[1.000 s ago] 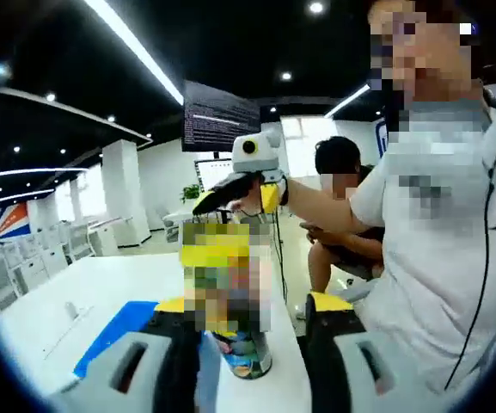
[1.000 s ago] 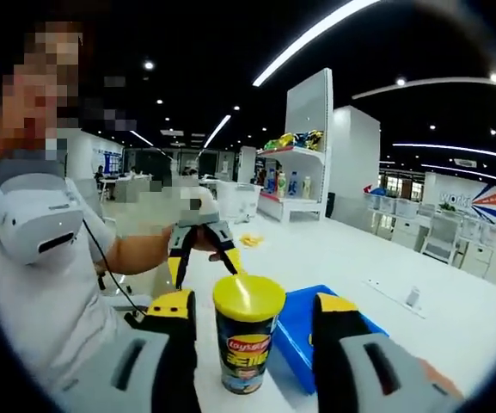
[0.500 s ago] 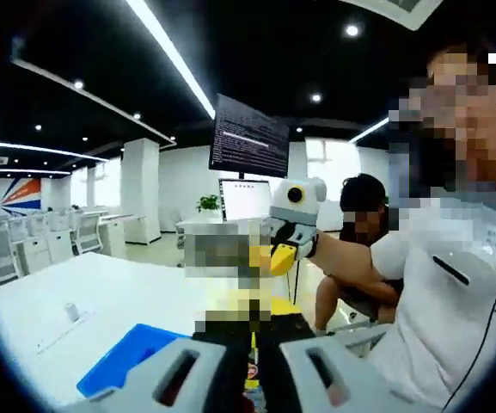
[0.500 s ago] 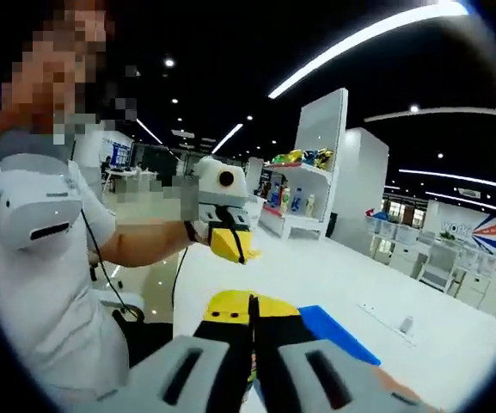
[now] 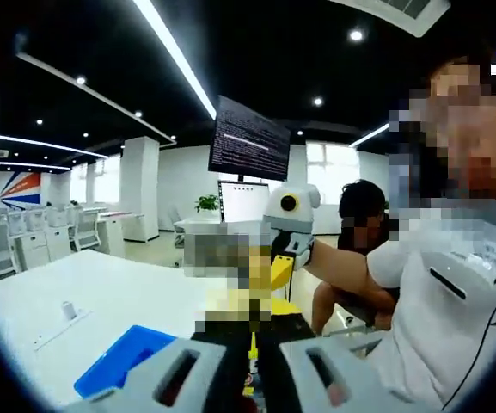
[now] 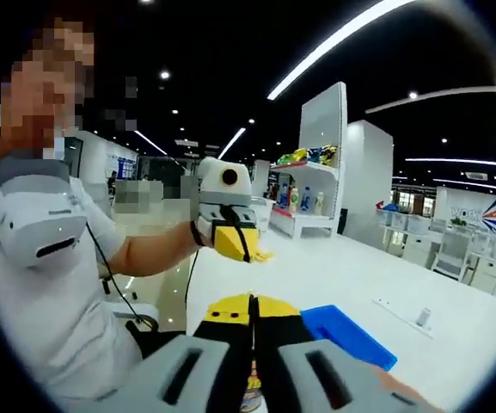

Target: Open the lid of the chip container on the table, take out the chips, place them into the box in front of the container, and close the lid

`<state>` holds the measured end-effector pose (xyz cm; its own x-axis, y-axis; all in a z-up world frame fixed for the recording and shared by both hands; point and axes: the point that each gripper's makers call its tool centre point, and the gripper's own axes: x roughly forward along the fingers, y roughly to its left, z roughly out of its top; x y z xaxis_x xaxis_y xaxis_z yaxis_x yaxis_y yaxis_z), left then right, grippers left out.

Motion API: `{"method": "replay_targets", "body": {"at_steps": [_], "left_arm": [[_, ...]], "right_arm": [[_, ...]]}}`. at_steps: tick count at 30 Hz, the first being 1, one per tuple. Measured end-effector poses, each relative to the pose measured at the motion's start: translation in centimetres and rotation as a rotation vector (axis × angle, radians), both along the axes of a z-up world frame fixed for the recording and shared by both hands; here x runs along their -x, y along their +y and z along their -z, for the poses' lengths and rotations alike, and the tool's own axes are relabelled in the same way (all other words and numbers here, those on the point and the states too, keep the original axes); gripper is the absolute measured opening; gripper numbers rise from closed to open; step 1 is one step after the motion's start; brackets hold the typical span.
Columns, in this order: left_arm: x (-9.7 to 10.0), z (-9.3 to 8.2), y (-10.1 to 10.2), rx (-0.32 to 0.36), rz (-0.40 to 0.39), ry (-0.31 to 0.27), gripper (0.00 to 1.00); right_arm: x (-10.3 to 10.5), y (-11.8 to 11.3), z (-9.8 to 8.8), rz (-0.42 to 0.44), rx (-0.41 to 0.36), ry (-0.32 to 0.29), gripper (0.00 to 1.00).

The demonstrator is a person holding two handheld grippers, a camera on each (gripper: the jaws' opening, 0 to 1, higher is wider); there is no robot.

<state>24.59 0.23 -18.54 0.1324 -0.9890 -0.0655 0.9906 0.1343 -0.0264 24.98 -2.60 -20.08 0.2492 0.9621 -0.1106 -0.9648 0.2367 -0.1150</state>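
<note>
Both jaws pairs closed above chip container (image 6: 252, 397).

Two close, opposed views across table (image 6: 454, 292)

Both grippers, L (image 5: 254, 344) & R (image 6: 252, 331), fingers pressed together, raised facing each other.

The white counter (image 6: 351, 284) lies open beyond the blue box (image 6: 348, 335), with a small flat object (image 6: 423, 317) farther out, while the chip container (image 6: 251, 397) stands just beside the box, behind the right claw's (image 6: 252, 344) closed jaws.
</note>
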Motion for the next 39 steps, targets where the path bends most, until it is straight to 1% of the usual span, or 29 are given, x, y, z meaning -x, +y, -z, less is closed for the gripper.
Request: {"method": "replay_targets", "body": {"at_steps": [1,3,5,7,10,12,13,15,16,20,22,24,25,26,27,28,32,39], "left_arm": [[-0.1,0.1,0.0,-0.01,-0.005,0.006,0.02],[0.3,0.1,-0.2,-0.004,0.018,0.049,0.02],[0.2,0.4,-0.4,-0.007,0.019,0.048,0.02],[0.0,1.0,-0.5,-0.032,0.002,0.043,0.02],[-0.2,1.5,-0.6,-0.035,-0.014,0.065,0.02],[-0.3,1.7,-0.7,-0.035,-0.017,0.068,0.02],[-0.5,2.1,-0.7,-0.051,-0.022,0.077,0.02],[-0.4,2.3,-0.8,-0.053,-0.015,0.083,0.02],[-0.3,2.3,-0.9,-0.055,-0.014,0.082,0.02],[-0.5,2.9,-1.1,-0.079,-0.025,0.033,0.02],[-0.2,3.1,-1.2,-0.076,-0.002,0.059,0.02],[-0.2,3.4,-1.3,-0.078,0.004,0.061,0.02],[-0.4,4.0,-1.3,-0.096,-0.009,0.07,0.02],[-0.6,4.5,-1.3,-0.115,-0.018,0.069,0.02],[-0.4,3.9,-1.2,-0.087,-0.017,0.083,0.02],[-0.4,3.7,-1.2,-0.083,-0.013,0.082,0.02],[-0.3,3.5,-1.0,-0.08,-0.015,0.077,0.02],[-0.4,3.4,-1.0,-0.089,-0.015,0.065,0.02]], "right_arm": [[0.0,0.0,0.0,-0.001,0.001,0.004,0.01],[-0.1,0.0,0.0,0.002,0.001,0.005,0.01],[-0.2,0.1,0.1,0.004,0.004,0.011,0.01],[0.0,0.2,0.5,-0.004,0.011,0.028,0.01],[0.1,0.3,1.0,-0.008,0.017,0.033,0.01],[0.0,0.3,1.2,-0.009,0.018,0.039,0.01],[0.0,0.4,1.4,-0.009,0.022,0.036,0.01],[-0.2,0.4,1.6,-0.006,0.031,0.041,0.01],[-0.2,0.4,1.7,-0.007,0.031,0.045,0.01],[-0.2,0.7,1.9,-0.01,0.021,0.052,0.01],[-0.2,0.7,2.2,-0.006,0.025,0.055,0.01],[-0.3,0.8,2.7,-0.007,0.041,0.051,0.01],[-0.4,0.7,3.6,-0.003,0.078,0.046,0.01],[-0.3,0.9,3.3,-0.002,0.039,0.066,0.01],[0.1,0.7,3.3,-0.014,0.026,0.11,0.01],[-0.2,0.4,3.2,-0.01,0.03,0.1,0.01],[-0.1,0.5,3.2,-0.01,0.032,0.092,0.01],[-0.1,0.5,3.2,-0.009,0.043,0.093,0.01]]}}
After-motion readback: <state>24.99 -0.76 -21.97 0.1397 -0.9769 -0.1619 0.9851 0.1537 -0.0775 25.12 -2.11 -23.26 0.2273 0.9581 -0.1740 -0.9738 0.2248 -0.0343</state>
